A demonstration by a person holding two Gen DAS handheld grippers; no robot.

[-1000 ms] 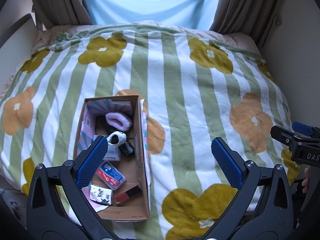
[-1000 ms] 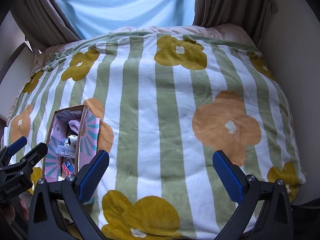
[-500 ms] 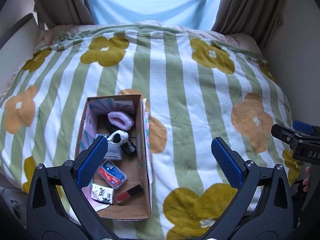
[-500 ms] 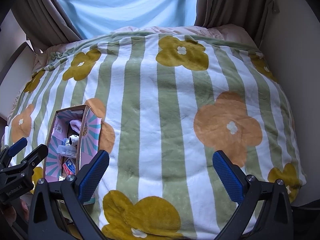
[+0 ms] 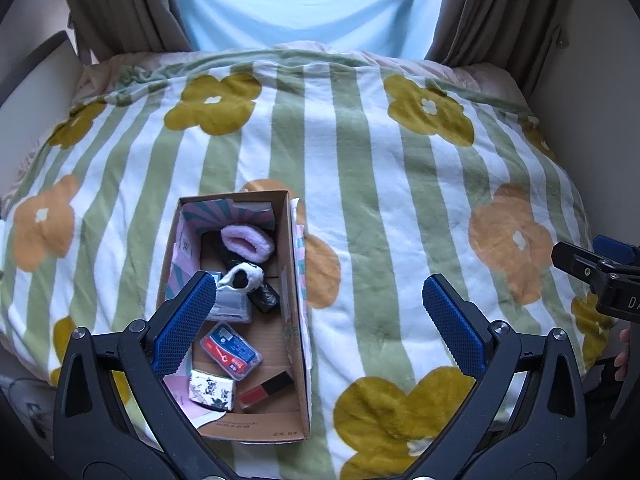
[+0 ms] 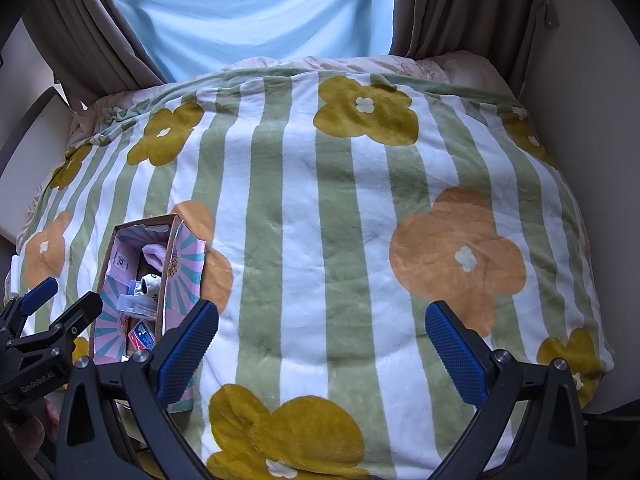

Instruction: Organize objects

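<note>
**Small, mixed goods in a soft-seated box: pick by stiffness**

Your left gripper hangs above the bed with its jaws spread wide and nothing between them; your right gripper is the same, wide apart and empty, over bare blanket. Neither touches anything.

The cardboard box sits at about 8 o'clock from the middle of the left wrist view, and at 8 o'clock in the right wrist view, resting on the striped, flowered blanket. Expect it to rock or sink if you press down: the bedding under it is soft, and the box looks light.

Inside, from the far end toward you:
- The pink fluffy item at the 12 o'clock end will squash; close on its bulk, not its fringe.
- The black-and-white plush piece just nearer is likewise soft and probably very light.
- The clear plastic case with red and blue contents looks stiff and slick; take it across its short sides.
- The patterned packet at 6 o'clock looks like a small pack, possibly crushable, so grip gently.
- The red and black tube beside it is thin, hard and likely to roll; pinch it across the middle.

A dark object under the plush piece is too hidden to judge.
</note>
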